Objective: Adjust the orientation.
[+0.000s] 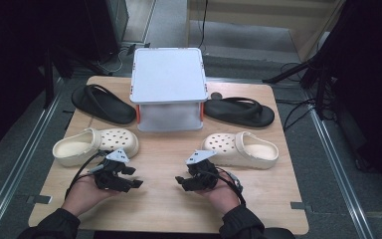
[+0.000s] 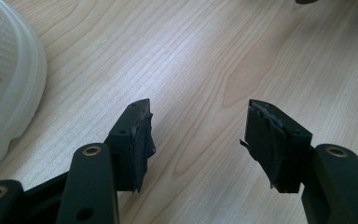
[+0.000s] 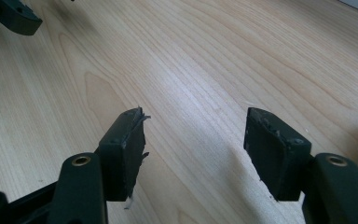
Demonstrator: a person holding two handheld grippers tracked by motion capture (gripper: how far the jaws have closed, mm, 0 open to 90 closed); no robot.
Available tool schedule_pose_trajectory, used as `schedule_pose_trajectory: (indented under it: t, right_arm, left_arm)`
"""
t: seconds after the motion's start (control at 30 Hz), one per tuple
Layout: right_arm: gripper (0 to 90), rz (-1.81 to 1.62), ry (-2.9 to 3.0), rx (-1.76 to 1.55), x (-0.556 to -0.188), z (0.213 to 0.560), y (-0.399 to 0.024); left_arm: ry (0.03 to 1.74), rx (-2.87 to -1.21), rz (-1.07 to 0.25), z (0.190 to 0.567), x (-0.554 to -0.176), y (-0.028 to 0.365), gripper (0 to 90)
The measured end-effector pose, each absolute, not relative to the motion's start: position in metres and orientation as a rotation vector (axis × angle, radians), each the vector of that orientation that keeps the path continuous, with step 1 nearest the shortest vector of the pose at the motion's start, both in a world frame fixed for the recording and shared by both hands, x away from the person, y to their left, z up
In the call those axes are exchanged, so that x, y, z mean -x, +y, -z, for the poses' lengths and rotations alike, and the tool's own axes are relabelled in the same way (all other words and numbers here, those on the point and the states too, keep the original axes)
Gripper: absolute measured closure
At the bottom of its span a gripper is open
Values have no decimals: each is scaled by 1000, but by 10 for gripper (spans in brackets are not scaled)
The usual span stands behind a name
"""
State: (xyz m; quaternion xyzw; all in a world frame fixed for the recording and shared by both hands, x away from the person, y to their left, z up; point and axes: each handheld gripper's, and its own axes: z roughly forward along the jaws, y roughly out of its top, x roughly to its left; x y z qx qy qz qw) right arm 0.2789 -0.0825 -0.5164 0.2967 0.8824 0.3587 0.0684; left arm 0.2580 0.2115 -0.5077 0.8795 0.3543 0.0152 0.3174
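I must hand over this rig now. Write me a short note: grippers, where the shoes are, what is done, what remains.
Left gripper: open, holds nothing, above bare table beside the left clog.
Right gripper: open, holds nothing, near the right clog.
Black sandals lie at either side of the lidded box, behind the clogs.
Done: nothing visible; no shoe is gripped, the box is shut.
Left: probably every step with the shoes.

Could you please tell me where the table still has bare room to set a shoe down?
The widest free patch is the wooden table between the left gripper and right gripper, reaching up to the lidded bin. The far half is crowded: cream clogs and black sandals flank the bin.
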Motion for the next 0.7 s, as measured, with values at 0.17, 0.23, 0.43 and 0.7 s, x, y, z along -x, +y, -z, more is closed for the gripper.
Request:
schedule_pose_trajectory:
  t: [0.17, 0.23, 0.43, 0.7]
  right_arm:
    - [384, -1082, 2665, -894, -279, 517, -82]
    - [385, -1084, 2666, -889, -279, 516, -81]
    - [386, -1080, 2673, -864, -281, 516, -78]
    - [393, -1079, 2704, -830, -284, 516, -67]
  left_arm:
    - [939, -2311, -41, 507, -258, 215, 414]
    - [933, -2320, -50, 507, -257, 216, 417]
    - [951, -2307, -62, 501, -254, 227, 422]
    - [1018, -2273, -95, 494, -249, 250, 431]
